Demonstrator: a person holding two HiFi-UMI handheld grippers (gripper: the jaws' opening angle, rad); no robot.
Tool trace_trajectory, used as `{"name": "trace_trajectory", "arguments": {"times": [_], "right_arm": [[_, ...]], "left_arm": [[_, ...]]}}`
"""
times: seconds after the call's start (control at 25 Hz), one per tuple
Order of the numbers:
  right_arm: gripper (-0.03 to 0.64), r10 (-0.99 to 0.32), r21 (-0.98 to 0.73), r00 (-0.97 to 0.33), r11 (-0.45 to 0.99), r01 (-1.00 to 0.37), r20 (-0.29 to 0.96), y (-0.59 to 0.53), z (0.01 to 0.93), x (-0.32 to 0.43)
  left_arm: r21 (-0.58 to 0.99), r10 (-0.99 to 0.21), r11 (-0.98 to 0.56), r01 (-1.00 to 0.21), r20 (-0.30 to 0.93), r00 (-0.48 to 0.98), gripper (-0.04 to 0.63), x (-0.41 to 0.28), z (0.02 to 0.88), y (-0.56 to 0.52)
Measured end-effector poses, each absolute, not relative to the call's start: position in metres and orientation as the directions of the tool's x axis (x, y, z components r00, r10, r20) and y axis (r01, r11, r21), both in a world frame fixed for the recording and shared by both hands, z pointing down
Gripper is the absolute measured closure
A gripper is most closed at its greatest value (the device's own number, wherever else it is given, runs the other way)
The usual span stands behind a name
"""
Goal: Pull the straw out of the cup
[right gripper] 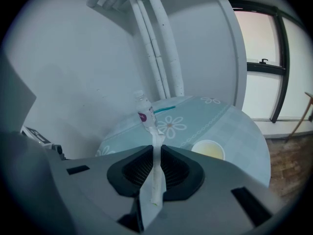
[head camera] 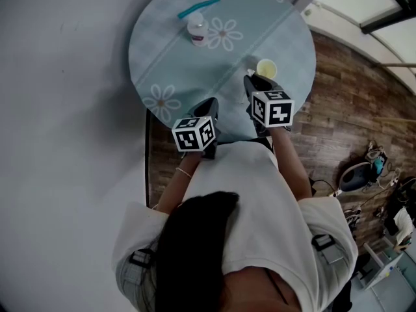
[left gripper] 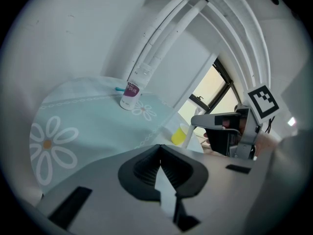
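Observation:
A pale yellow cup (head camera: 266, 68) stands on the round table (head camera: 162, 57) near its right edge, just ahead of my right gripper (head camera: 250, 83). That gripper (right gripper: 156, 151) is shut on a white paper-wrapped straw (right gripper: 157, 180), which runs upright between the pads; the cup (right gripper: 208, 150) lies to its right. In the left gripper view the straw (left gripper: 191, 135) hangs from the right gripper (left gripper: 211, 122) next to the cup (left gripper: 179, 136), outside it. My left gripper (left gripper: 160, 164) is shut on nothing, over the table's near edge (head camera: 207, 112).
A small clear bottle with a purple label (head camera: 197, 31) stands at the far side of the teal flowered tablecloth, with a teal stick (head camera: 199, 7) lying behind it. White pipes (right gripper: 161, 48) run up the wall beyond. Wooden floor (head camera: 351, 109) lies to the right.

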State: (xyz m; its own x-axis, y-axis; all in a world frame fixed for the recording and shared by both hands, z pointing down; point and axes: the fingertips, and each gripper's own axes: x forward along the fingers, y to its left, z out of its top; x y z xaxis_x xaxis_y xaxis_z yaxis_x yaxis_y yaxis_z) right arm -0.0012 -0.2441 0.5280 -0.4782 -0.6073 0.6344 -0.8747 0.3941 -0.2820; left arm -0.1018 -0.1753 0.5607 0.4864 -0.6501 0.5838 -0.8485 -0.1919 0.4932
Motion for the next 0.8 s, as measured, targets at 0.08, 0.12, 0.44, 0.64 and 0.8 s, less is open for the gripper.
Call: {"name": "trace_trajectory", "arguments": {"times": [0.08,0.12,0.44,0.64,0.8], "right_arm": [[0.554,-0.594,-0.281,-0.481,0.401,-0.872,0.645,-0.243,0.533,-0.004],[0.554,-0.589,-0.279,-0.481,0.403,-0.871,0.65,-0.242,0.535,-0.006],[0.554,-0.544,-0.294,-0.488,0.407,-0.865,0.682,-0.238,0.55,-0.008],[0.554,-0.516,-0.287,-0.488,0.422,-0.86,0.704,-0.237,0.554,-0.008],[0.554,-0.489,-0.279,-0.471,0.415,-0.866,0.734,-0.236,0.565,-0.007]], "left_arm": [[0.495,-0.649,-0.19,-0.848,0.585,0.487,0.589,-0.103,0.562,-0.176],[0.496,-0.648,-0.19,-0.848,0.585,0.487,0.589,-0.103,0.563,-0.177],[0.498,-0.645,-0.184,-0.847,0.589,0.487,0.589,-0.103,0.564,-0.182],[0.499,-0.638,-0.183,-0.847,0.595,0.488,0.589,-0.102,0.566,-0.186],[0.498,-0.634,-0.186,-0.847,0.598,0.491,0.589,-0.102,0.568,-0.188]]}}
